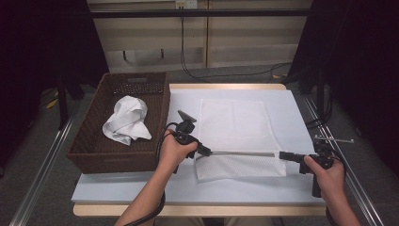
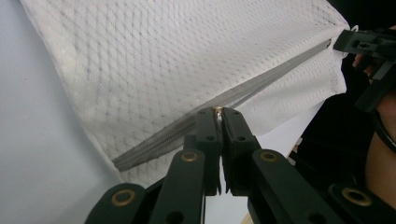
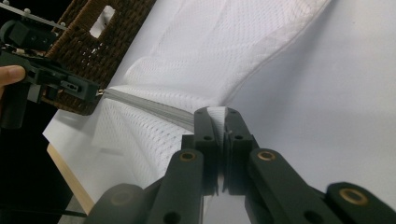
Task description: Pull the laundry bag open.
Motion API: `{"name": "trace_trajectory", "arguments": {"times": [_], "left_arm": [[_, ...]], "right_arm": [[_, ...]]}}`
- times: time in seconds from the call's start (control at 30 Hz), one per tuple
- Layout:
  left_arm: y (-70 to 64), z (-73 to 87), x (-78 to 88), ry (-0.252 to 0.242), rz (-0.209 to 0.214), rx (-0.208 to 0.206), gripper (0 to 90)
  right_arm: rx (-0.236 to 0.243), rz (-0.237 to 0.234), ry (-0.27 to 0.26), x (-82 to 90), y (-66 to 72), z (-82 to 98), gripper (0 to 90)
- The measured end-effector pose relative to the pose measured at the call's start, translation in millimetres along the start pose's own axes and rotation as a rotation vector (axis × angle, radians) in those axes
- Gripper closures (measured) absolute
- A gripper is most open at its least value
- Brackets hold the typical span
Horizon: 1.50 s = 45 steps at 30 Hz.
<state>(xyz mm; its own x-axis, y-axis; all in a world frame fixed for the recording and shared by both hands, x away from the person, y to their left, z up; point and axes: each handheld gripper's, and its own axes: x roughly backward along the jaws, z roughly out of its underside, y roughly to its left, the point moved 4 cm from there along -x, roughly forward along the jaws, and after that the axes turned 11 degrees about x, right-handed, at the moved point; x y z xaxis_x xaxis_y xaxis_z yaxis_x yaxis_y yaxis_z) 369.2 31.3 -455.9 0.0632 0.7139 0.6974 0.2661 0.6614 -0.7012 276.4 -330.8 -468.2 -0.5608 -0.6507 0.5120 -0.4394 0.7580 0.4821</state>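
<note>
A white mesh laundry bag (image 1: 233, 125) lies flat on the table, and a grey zipper (image 1: 242, 152) runs across it near its front edge. My left gripper (image 1: 207, 151) is at the zipper's left end. In the left gripper view its jaws (image 2: 218, 111) are shut on the small metal zipper pull. My right gripper (image 1: 282, 155) is at the zipper's right end. There its jaws (image 3: 217, 112) are shut on the edge of the bag (image 3: 210, 60). The zipper (image 3: 144, 105) is stretched straight between the two grippers and looks closed along its visible length.
A dark woven basket (image 1: 89, 136) stands at the table's left and holds a crumpled white cloth (image 1: 127, 120). The bag rests on a white board (image 1: 291, 117) that covers the wooden table. Cables run across the floor beyond the far edge.
</note>
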Motion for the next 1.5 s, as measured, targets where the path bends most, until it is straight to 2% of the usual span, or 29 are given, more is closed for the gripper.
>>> {"name": "trace_trajectory", "arguments": {"times": [0.1,0.23,0.4,0.43,0.5,0.53,0.7,1.0,1.1,1.17,1.4,1.5], "left_arm": [[1.1,0.3,1.7,-0.007,0.009,0.015,86.8],[1.9,0.9,3.0,0.0,0.0,0.01,86.8],[2.8,0.7,2.9,0.006,0.016,0.015,86.8],[3.1,0.5,3.1,-0.001,-0.002,0.017,86.8],[3.1,0.3,4.6,-0.003,0.001,0.025,86.8],[3.8,0.2,5.8,0.005,0.001,0.015,86.8],[1.4,-1.5,11.5,-0.006,-0.021,0.007,86.8],[1.9,-1.6,21.6,-0.019,-0.013,0.027,86.8],[2.5,-1.3,24.5,-0.017,-0.027,0.018,86.8],[0.9,-1.3,25.8,-0.018,-0.019,0.028,86.8],[4.1,-1.6,27.6,-0.021,-0.037,0.025,86.8],[4.8,-1.1,29.8,-0.022,-0.031,0.032,86.8]], "right_arm": [[-0.006,0.0,0.002,1.4,-0.8,0.3,87.0],[-0.005,0.0,-0.001,1.4,-1.8,0.9,87.0],[-0.007,-0.002,0.001,1.0,-1.1,1.1,87.0],[-0.009,-0.001,0.001,1.0,-1.1,1.1,87.0],[-0.008,0.003,0.001,1.3,-1.9,1.3,87.0],[-0.011,-0.001,0.004,1.6,-2.0,1.5,87.0],[-0.007,-0.001,0.0,1.8,-2.4,1.2,87.0],[-0.012,0.006,-0.012,5.1,-4.5,1.0,87.0],[-0.016,0.004,-0.015,6.0,-4.2,1.0,87.0],[-0.017,0.004,-0.014,6.1,-4.3,1.2,87.0],[-0.018,0.01,-0.011,6.2,-4.8,1.6,87.0],[-0.02,0.012,-0.013,6.7,-6.3,2.3,87.0]]}}
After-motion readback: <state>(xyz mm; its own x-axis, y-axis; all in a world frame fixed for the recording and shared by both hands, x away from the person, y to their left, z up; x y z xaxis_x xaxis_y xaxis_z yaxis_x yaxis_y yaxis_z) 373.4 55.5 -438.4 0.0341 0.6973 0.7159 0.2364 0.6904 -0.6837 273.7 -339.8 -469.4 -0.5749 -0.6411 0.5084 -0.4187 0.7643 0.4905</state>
